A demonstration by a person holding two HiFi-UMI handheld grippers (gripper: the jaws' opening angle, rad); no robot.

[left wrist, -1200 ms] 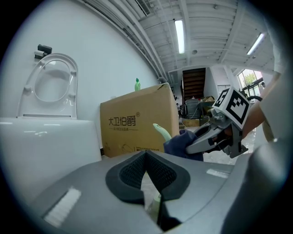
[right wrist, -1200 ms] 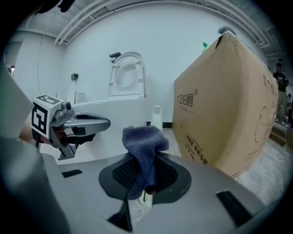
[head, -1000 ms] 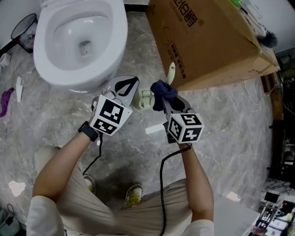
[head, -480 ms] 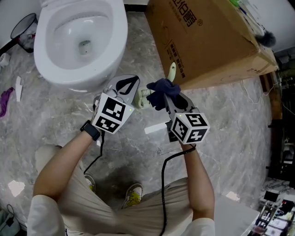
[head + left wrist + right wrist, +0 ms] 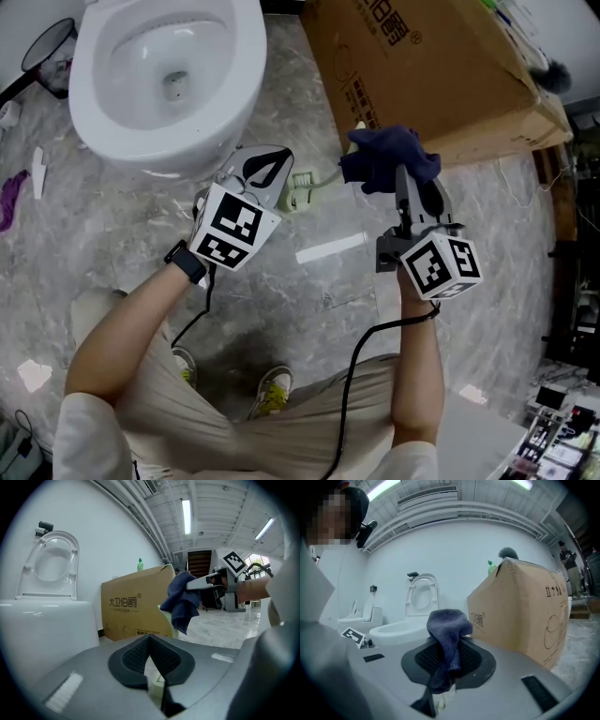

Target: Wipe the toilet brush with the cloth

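a person stood on a grey marbled floor [image 5: 122, 216] with tongs in each hand. well beyond the left tongs and off to their left, a white toilet [image 5: 169, 84] stood with its seat raised. the left tongs [image 5: 284, 187], marker cube toward the camera, were clenched on the pale green toilet brush [image 5: 300, 192]. their own view showed the dark pads pressed together with the brush's pale body wedged low between them. a black watch [image 5: 185, 265] sat on the wrist behind those tongs. from the left tongs the brush's thin handle ran rightward toward the right tongs, its far tip showing just past the top of the cloth. between the two tongs and slightly nearer the person, a white strip [image 5: 330, 248] lay flat on the floor. the right tongs [image 5: 401, 178] were clamped on a dark blue cloth [image 5: 384, 157]. it bunched above their tips and, in their own view, draped down over the closed pads. the cloth hung at the far end of the brush handle, hiding part of it; whether the two touched could not be told. just beyond the right tongs, a large brown cardboard box [image 5: 431, 66] with printed lettering lay on the floor. behind both tongs, the person's shoes [image 5: 272, 394] showed beside trailing black cables [image 5: 342, 403].
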